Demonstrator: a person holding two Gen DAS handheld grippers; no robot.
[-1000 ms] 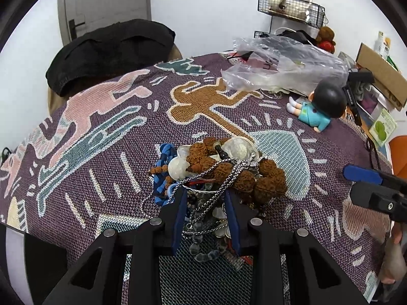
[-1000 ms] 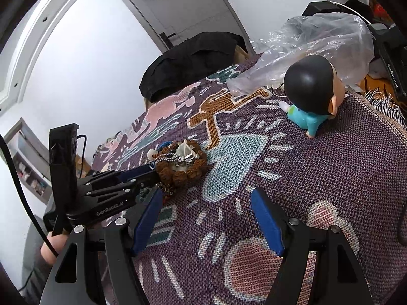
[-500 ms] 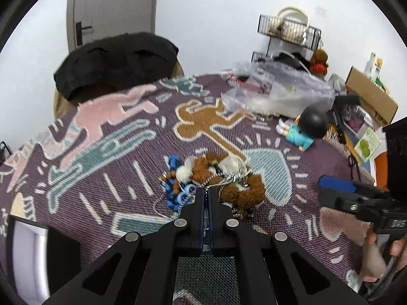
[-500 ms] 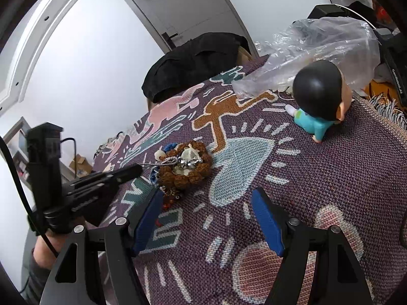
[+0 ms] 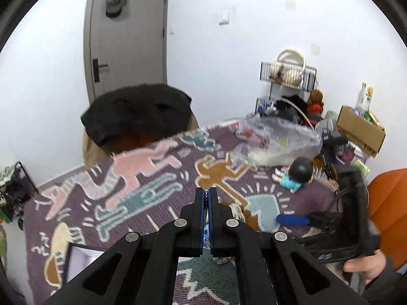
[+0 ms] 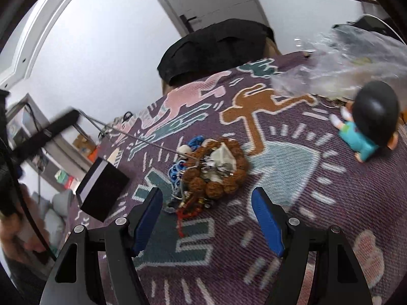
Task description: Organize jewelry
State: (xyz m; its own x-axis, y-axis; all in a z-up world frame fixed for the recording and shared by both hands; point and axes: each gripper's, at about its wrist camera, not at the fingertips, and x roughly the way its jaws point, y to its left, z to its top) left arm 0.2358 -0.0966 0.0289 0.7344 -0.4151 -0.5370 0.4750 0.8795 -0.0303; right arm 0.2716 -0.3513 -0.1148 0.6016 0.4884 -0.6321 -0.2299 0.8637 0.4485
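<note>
A tangled jewelry pile (image 6: 213, 170) of brown bead bracelets, blue cord, red beads and white pieces lies on the patterned purple cloth (image 6: 318, 203). My left gripper (image 5: 206, 193) is shut on a silver chain (image 6: 137, 138); in the right wrist view the gripper (image 6: 68, 117) is raised at the left, with the chain stretched taut down to the pile. My right gripper (image 6: 207, 203) is open and empty just in front of the pile. In the left wrist view the pile is mostly hidden behind my fingers.
A black open box (image 6: 101, 190) sits left of the pile. A doll with a black head (image 6: 368, 119) and a clear plastic bag (image 6: 343, 68) lie at the far right. A chair with a black coat (image 5: 137, 111) stands beyond the table.
My left gripper closed on the silver chain and lifted up and away, pulling the chain taut out of the pile. My right gripper moved closer to the pile.
</note>
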